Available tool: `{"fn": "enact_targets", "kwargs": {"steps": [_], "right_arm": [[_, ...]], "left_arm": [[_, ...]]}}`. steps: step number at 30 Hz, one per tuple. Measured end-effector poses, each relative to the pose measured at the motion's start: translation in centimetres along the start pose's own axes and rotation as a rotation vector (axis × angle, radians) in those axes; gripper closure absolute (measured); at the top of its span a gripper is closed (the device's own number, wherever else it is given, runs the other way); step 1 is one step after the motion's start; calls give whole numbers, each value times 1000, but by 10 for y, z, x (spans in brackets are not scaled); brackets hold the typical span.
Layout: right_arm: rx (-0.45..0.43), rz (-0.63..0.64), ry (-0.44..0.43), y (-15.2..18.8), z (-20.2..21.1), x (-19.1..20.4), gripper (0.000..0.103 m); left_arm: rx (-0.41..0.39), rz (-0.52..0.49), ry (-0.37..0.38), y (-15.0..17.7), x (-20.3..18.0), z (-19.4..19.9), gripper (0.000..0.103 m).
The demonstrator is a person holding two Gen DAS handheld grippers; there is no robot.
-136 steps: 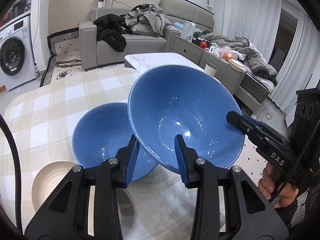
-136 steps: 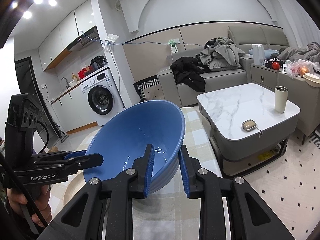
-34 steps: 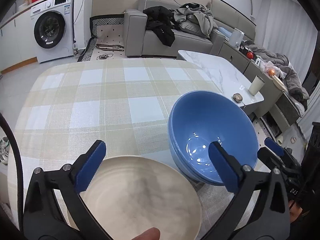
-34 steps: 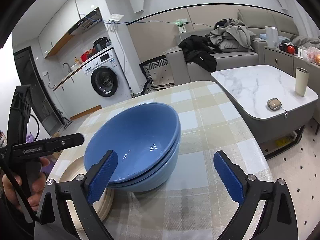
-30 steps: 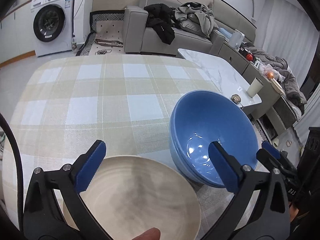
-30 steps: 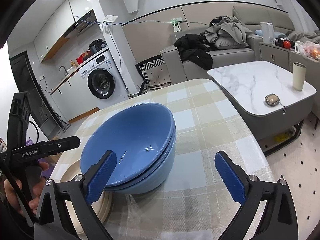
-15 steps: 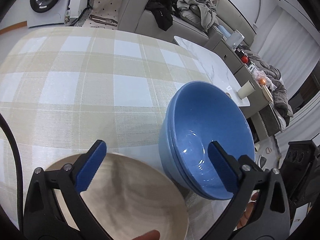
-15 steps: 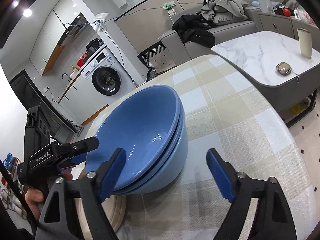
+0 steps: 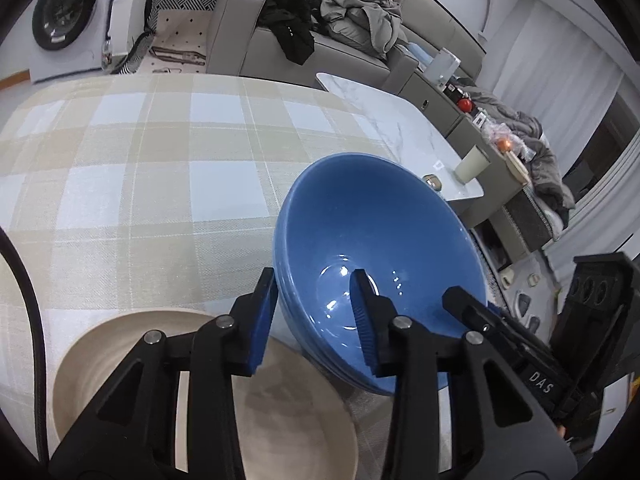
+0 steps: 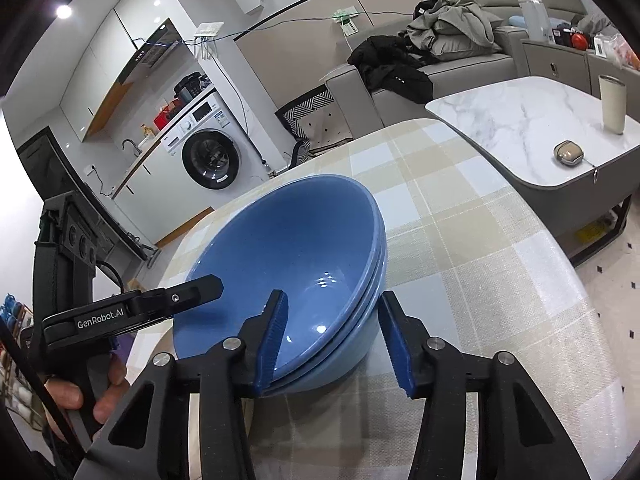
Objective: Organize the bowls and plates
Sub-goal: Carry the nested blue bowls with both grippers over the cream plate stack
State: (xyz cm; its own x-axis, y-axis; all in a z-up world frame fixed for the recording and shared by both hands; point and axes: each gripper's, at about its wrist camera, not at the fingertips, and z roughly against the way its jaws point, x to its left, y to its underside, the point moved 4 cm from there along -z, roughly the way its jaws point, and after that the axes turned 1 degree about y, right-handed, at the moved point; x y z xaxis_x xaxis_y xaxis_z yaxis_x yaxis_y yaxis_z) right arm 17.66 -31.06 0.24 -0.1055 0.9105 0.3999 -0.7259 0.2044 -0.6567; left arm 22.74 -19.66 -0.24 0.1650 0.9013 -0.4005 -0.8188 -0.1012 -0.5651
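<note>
On the checked worktop (image 9: 160, 184), both grippers have narrowed from wide open since a second ago: the left gripper (image 9: 316, 320) and right gripper (image 10: 334, 340) each straddle the stacked blue bowls' (image 10: 288, 272) rim, beside the beige plate (image 9: 288, 420).

Grey sofa (image 10: 448, 80) along beige wall, clothes heaped (image 10: 448, 24) on it. White washing machine (image 10: 212, 152) under kitchen cabinets; marble coffee table (image 10: 532, 128) right, cup (image 10: 612, 104) standing on it.
</note>
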Motion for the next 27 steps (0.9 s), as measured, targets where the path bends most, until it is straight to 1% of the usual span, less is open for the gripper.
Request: {"fn": "enact_targets", "kwargs": {"steps": [8, 15, 22, 27], "right_arm": [[-16, 12, 11, 1, 3, -2, 56], [-44, 63, 13, 2, 12, -1, 56], [-76, 68, -8, 2, 24, -3, 56], [-82, 83, -20, 3, 33, -1, 56]], "left_arm": [[-21, -31, -16, 3, -8, 10, 69], [-33, -45, -21, 11, -14, 20, 69], [-56, -84, -47, 17, -30, 37, 69], [-84, -100, -61, 19, -39, 53, 69]]}}
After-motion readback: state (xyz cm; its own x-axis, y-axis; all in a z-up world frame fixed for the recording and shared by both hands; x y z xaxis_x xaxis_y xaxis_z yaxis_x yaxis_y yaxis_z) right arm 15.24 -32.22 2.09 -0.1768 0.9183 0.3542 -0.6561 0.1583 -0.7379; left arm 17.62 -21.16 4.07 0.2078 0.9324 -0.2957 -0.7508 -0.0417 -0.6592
